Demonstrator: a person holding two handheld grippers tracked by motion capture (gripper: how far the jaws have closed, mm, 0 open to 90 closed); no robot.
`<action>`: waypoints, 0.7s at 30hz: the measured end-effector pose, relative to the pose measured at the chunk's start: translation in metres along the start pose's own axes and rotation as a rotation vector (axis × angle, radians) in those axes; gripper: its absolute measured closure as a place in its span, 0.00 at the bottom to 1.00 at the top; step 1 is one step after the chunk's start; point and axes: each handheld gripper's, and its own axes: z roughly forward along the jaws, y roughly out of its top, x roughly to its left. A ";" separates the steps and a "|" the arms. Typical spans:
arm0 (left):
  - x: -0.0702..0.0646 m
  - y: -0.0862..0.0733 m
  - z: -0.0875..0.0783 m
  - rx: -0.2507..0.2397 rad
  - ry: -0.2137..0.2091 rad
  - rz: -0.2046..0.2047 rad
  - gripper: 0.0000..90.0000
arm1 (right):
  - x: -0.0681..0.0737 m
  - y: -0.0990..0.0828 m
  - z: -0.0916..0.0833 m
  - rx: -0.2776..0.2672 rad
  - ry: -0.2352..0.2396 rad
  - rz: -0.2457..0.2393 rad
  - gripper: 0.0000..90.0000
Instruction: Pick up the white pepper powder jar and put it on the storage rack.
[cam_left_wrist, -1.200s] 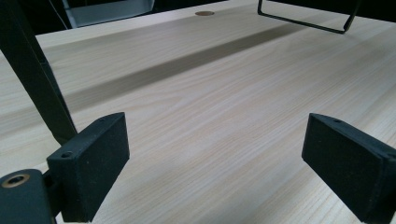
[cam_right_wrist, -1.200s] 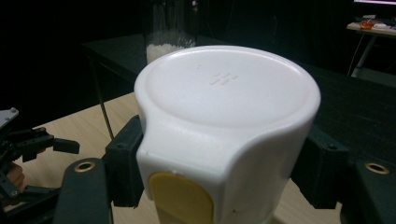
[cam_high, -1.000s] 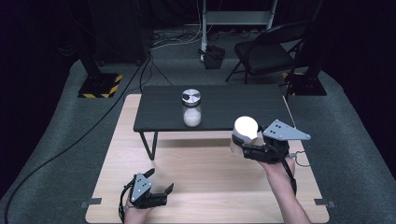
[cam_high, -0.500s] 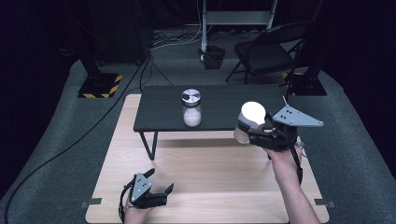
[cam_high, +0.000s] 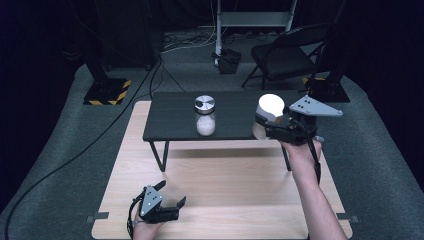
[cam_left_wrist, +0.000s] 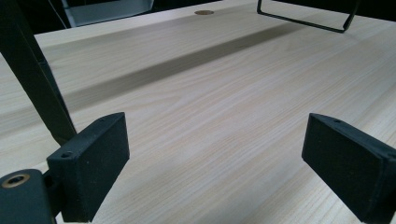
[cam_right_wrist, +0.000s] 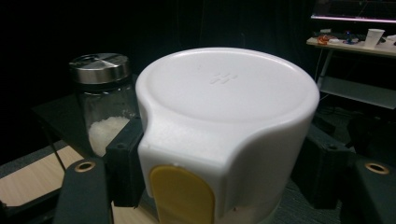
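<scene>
the right tool (cam_high: 270, 125) pinched a white-capped container (cam_right_wrist: 224, 126) by its sides, held above the right end of the black table (cam_high: 170, 122), with a glass shaker (cam_high: 205, 116) of white grains at its 9 o'clock. the left tool (cam_high: 170, 197) rested spread wide and empty on the wooden table (cam_left_wrist: 210, 102), well apart at 7 o'clock. no readable writing showed on the cap, just a small embossed mark.
</scene>
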 end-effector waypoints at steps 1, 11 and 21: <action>0.000 0.000 0.000 0.000 -0.001 0.000 0.08 | -0.001 0.001 0.002 0.005 -0.004 0.004 0.33; 0.000 0.000 0.000 0.000 -0.001 -0.001 0.08 | -0.006 0.005 0.019 0.029 -0.032 0.024 0.33; 0.001 0.000 0.000 0.001 -0.002 -0.003 0.08 | -0.006 0.010 0.031 0.055 -0.043 0.036 0.33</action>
